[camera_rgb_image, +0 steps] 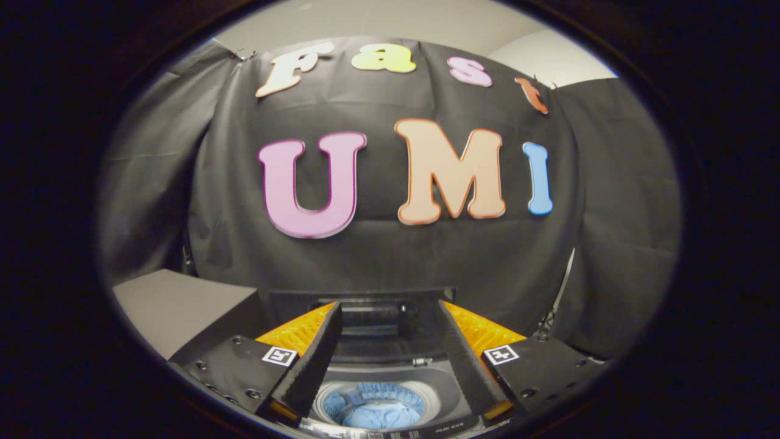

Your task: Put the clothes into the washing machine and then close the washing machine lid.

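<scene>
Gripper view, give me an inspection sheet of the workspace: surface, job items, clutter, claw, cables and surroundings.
Surface: grey tabletop beside the washing machine.
Job's things: top-loading washing machine with its lid raised at the back; blue clothes lie inside the drum.
Clutter: nothing seen.
Claw: claw open, empty, fingers apart above the drum opening, the clothes between and below them.
Cables: thin stand or cable by the cloth, too unclear to tell which.
Surroundings: black cloth wall behind the machine; pale wall above it.
</scene>
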{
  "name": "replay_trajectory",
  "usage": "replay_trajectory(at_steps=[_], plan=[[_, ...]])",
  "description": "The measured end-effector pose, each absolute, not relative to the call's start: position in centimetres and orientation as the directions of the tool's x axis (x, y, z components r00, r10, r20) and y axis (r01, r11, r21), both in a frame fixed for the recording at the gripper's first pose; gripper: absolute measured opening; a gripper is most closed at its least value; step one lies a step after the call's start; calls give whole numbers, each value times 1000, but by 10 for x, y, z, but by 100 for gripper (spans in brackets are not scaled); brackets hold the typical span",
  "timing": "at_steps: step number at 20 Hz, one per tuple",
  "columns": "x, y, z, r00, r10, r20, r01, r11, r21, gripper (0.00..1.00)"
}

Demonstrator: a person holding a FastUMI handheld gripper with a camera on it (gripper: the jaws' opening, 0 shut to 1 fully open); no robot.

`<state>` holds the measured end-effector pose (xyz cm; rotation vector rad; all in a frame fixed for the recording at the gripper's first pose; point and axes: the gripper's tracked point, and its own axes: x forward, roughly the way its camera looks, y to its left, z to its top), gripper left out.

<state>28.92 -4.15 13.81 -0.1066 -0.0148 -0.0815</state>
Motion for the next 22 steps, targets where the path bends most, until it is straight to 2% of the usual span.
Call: replay_trajectory(at_steps=[2,5,9,15,18,22], plan=[[302,-39,157,991,-101,92,113,985,-127,95],[329,-26,169,986,-100,135,120,982,-145,96],[375,-8,175,977,-85,194,96,994,-46,96],[450,-5,144,984,-81,161,78,997,25,96],[472,-4,132,980,-75,186,82,996,-34,95],[493,4,103,987,-52,150,73,987,-141,95]])
